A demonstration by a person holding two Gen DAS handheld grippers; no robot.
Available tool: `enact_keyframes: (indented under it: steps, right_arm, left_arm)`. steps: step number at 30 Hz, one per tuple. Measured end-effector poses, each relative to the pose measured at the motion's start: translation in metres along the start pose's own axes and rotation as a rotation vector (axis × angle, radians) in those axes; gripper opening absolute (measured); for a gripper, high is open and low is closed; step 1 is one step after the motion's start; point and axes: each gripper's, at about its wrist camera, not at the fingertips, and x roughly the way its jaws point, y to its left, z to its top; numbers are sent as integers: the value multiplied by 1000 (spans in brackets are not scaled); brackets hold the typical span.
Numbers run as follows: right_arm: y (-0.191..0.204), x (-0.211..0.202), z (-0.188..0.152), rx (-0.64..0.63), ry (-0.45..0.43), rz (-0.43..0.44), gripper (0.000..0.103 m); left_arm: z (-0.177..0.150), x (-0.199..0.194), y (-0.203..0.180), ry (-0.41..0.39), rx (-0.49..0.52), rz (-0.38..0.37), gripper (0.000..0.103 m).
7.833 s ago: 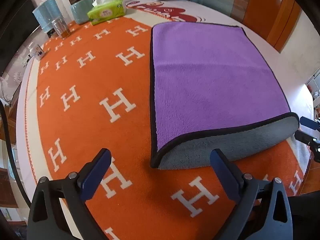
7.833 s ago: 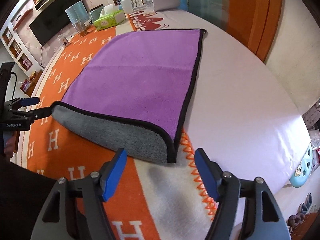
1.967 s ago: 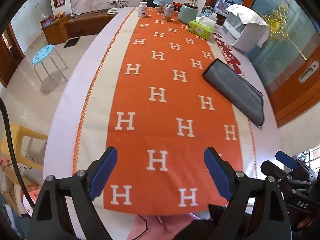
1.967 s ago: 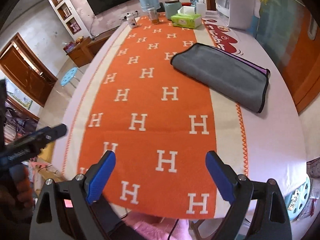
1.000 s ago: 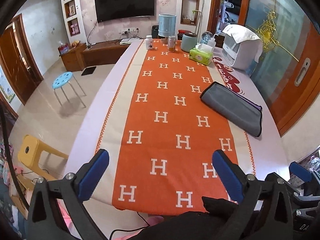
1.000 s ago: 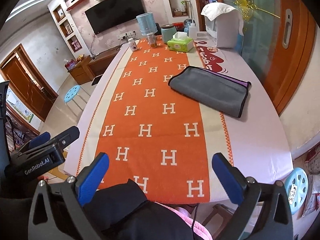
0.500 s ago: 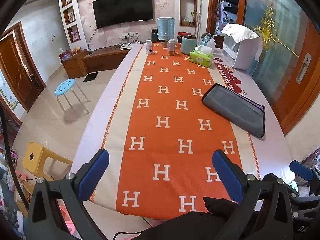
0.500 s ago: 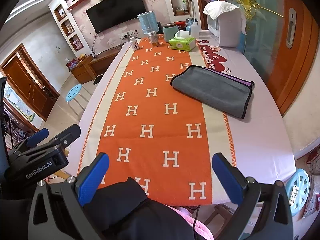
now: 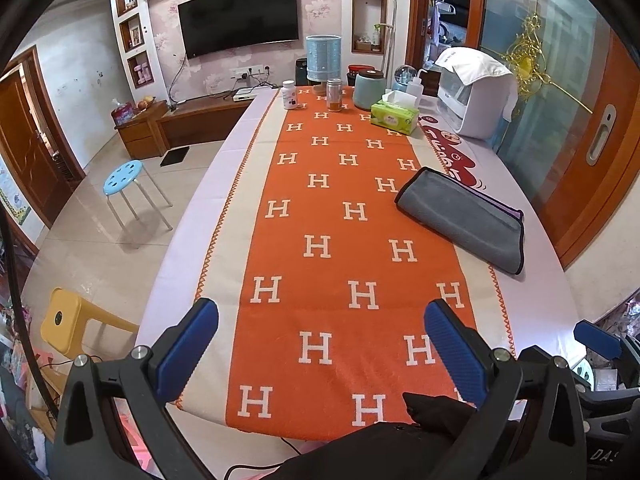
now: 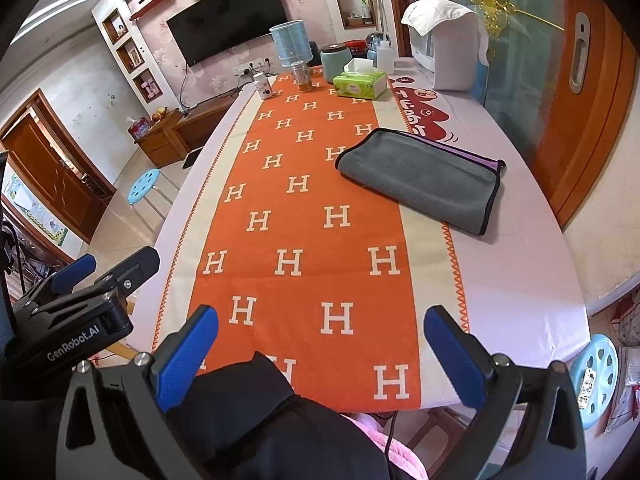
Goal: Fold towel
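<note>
The towel [image 9: 466, 220] lies folded into a narrow grey strip with a black hem and a purple edge showing, on the right side of the table; it also shows in the right wrist view [image 10: 424, 178]. My left gripper [image 9: 322, 346] is open and empty, held back over the table's near end, far from the towel. My right gripper [image 10: 322, 354] is open and empty, also held back at the near end. The left gripper shows at the left edge of the right wrist view [image 10: 76, 304].
An orange H-patterned runner [image 9: 340, 240] covers the table. At the far end stand a green tissue box [image 9: 394, 118], jars, a blue bin [image 9: 323, 58] and a white appliance [image 9: 474, 96]. A blue stool [image 9: 124, 174] and a yellow stool [image 9: 66, 322] stand left of the table.
Both grippers have pulled back and up from the table, widening the view. The folded towel has stayed in place on the right side.
</note>
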Motion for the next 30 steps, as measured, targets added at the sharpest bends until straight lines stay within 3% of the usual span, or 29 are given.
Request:
enact_keyframes:
  steps: [30]
  right_arm:
    - [-1,10,-10,6,22,-4,103]
  left_arm:
    - [-1,-1,-2,3,-3,0,103]
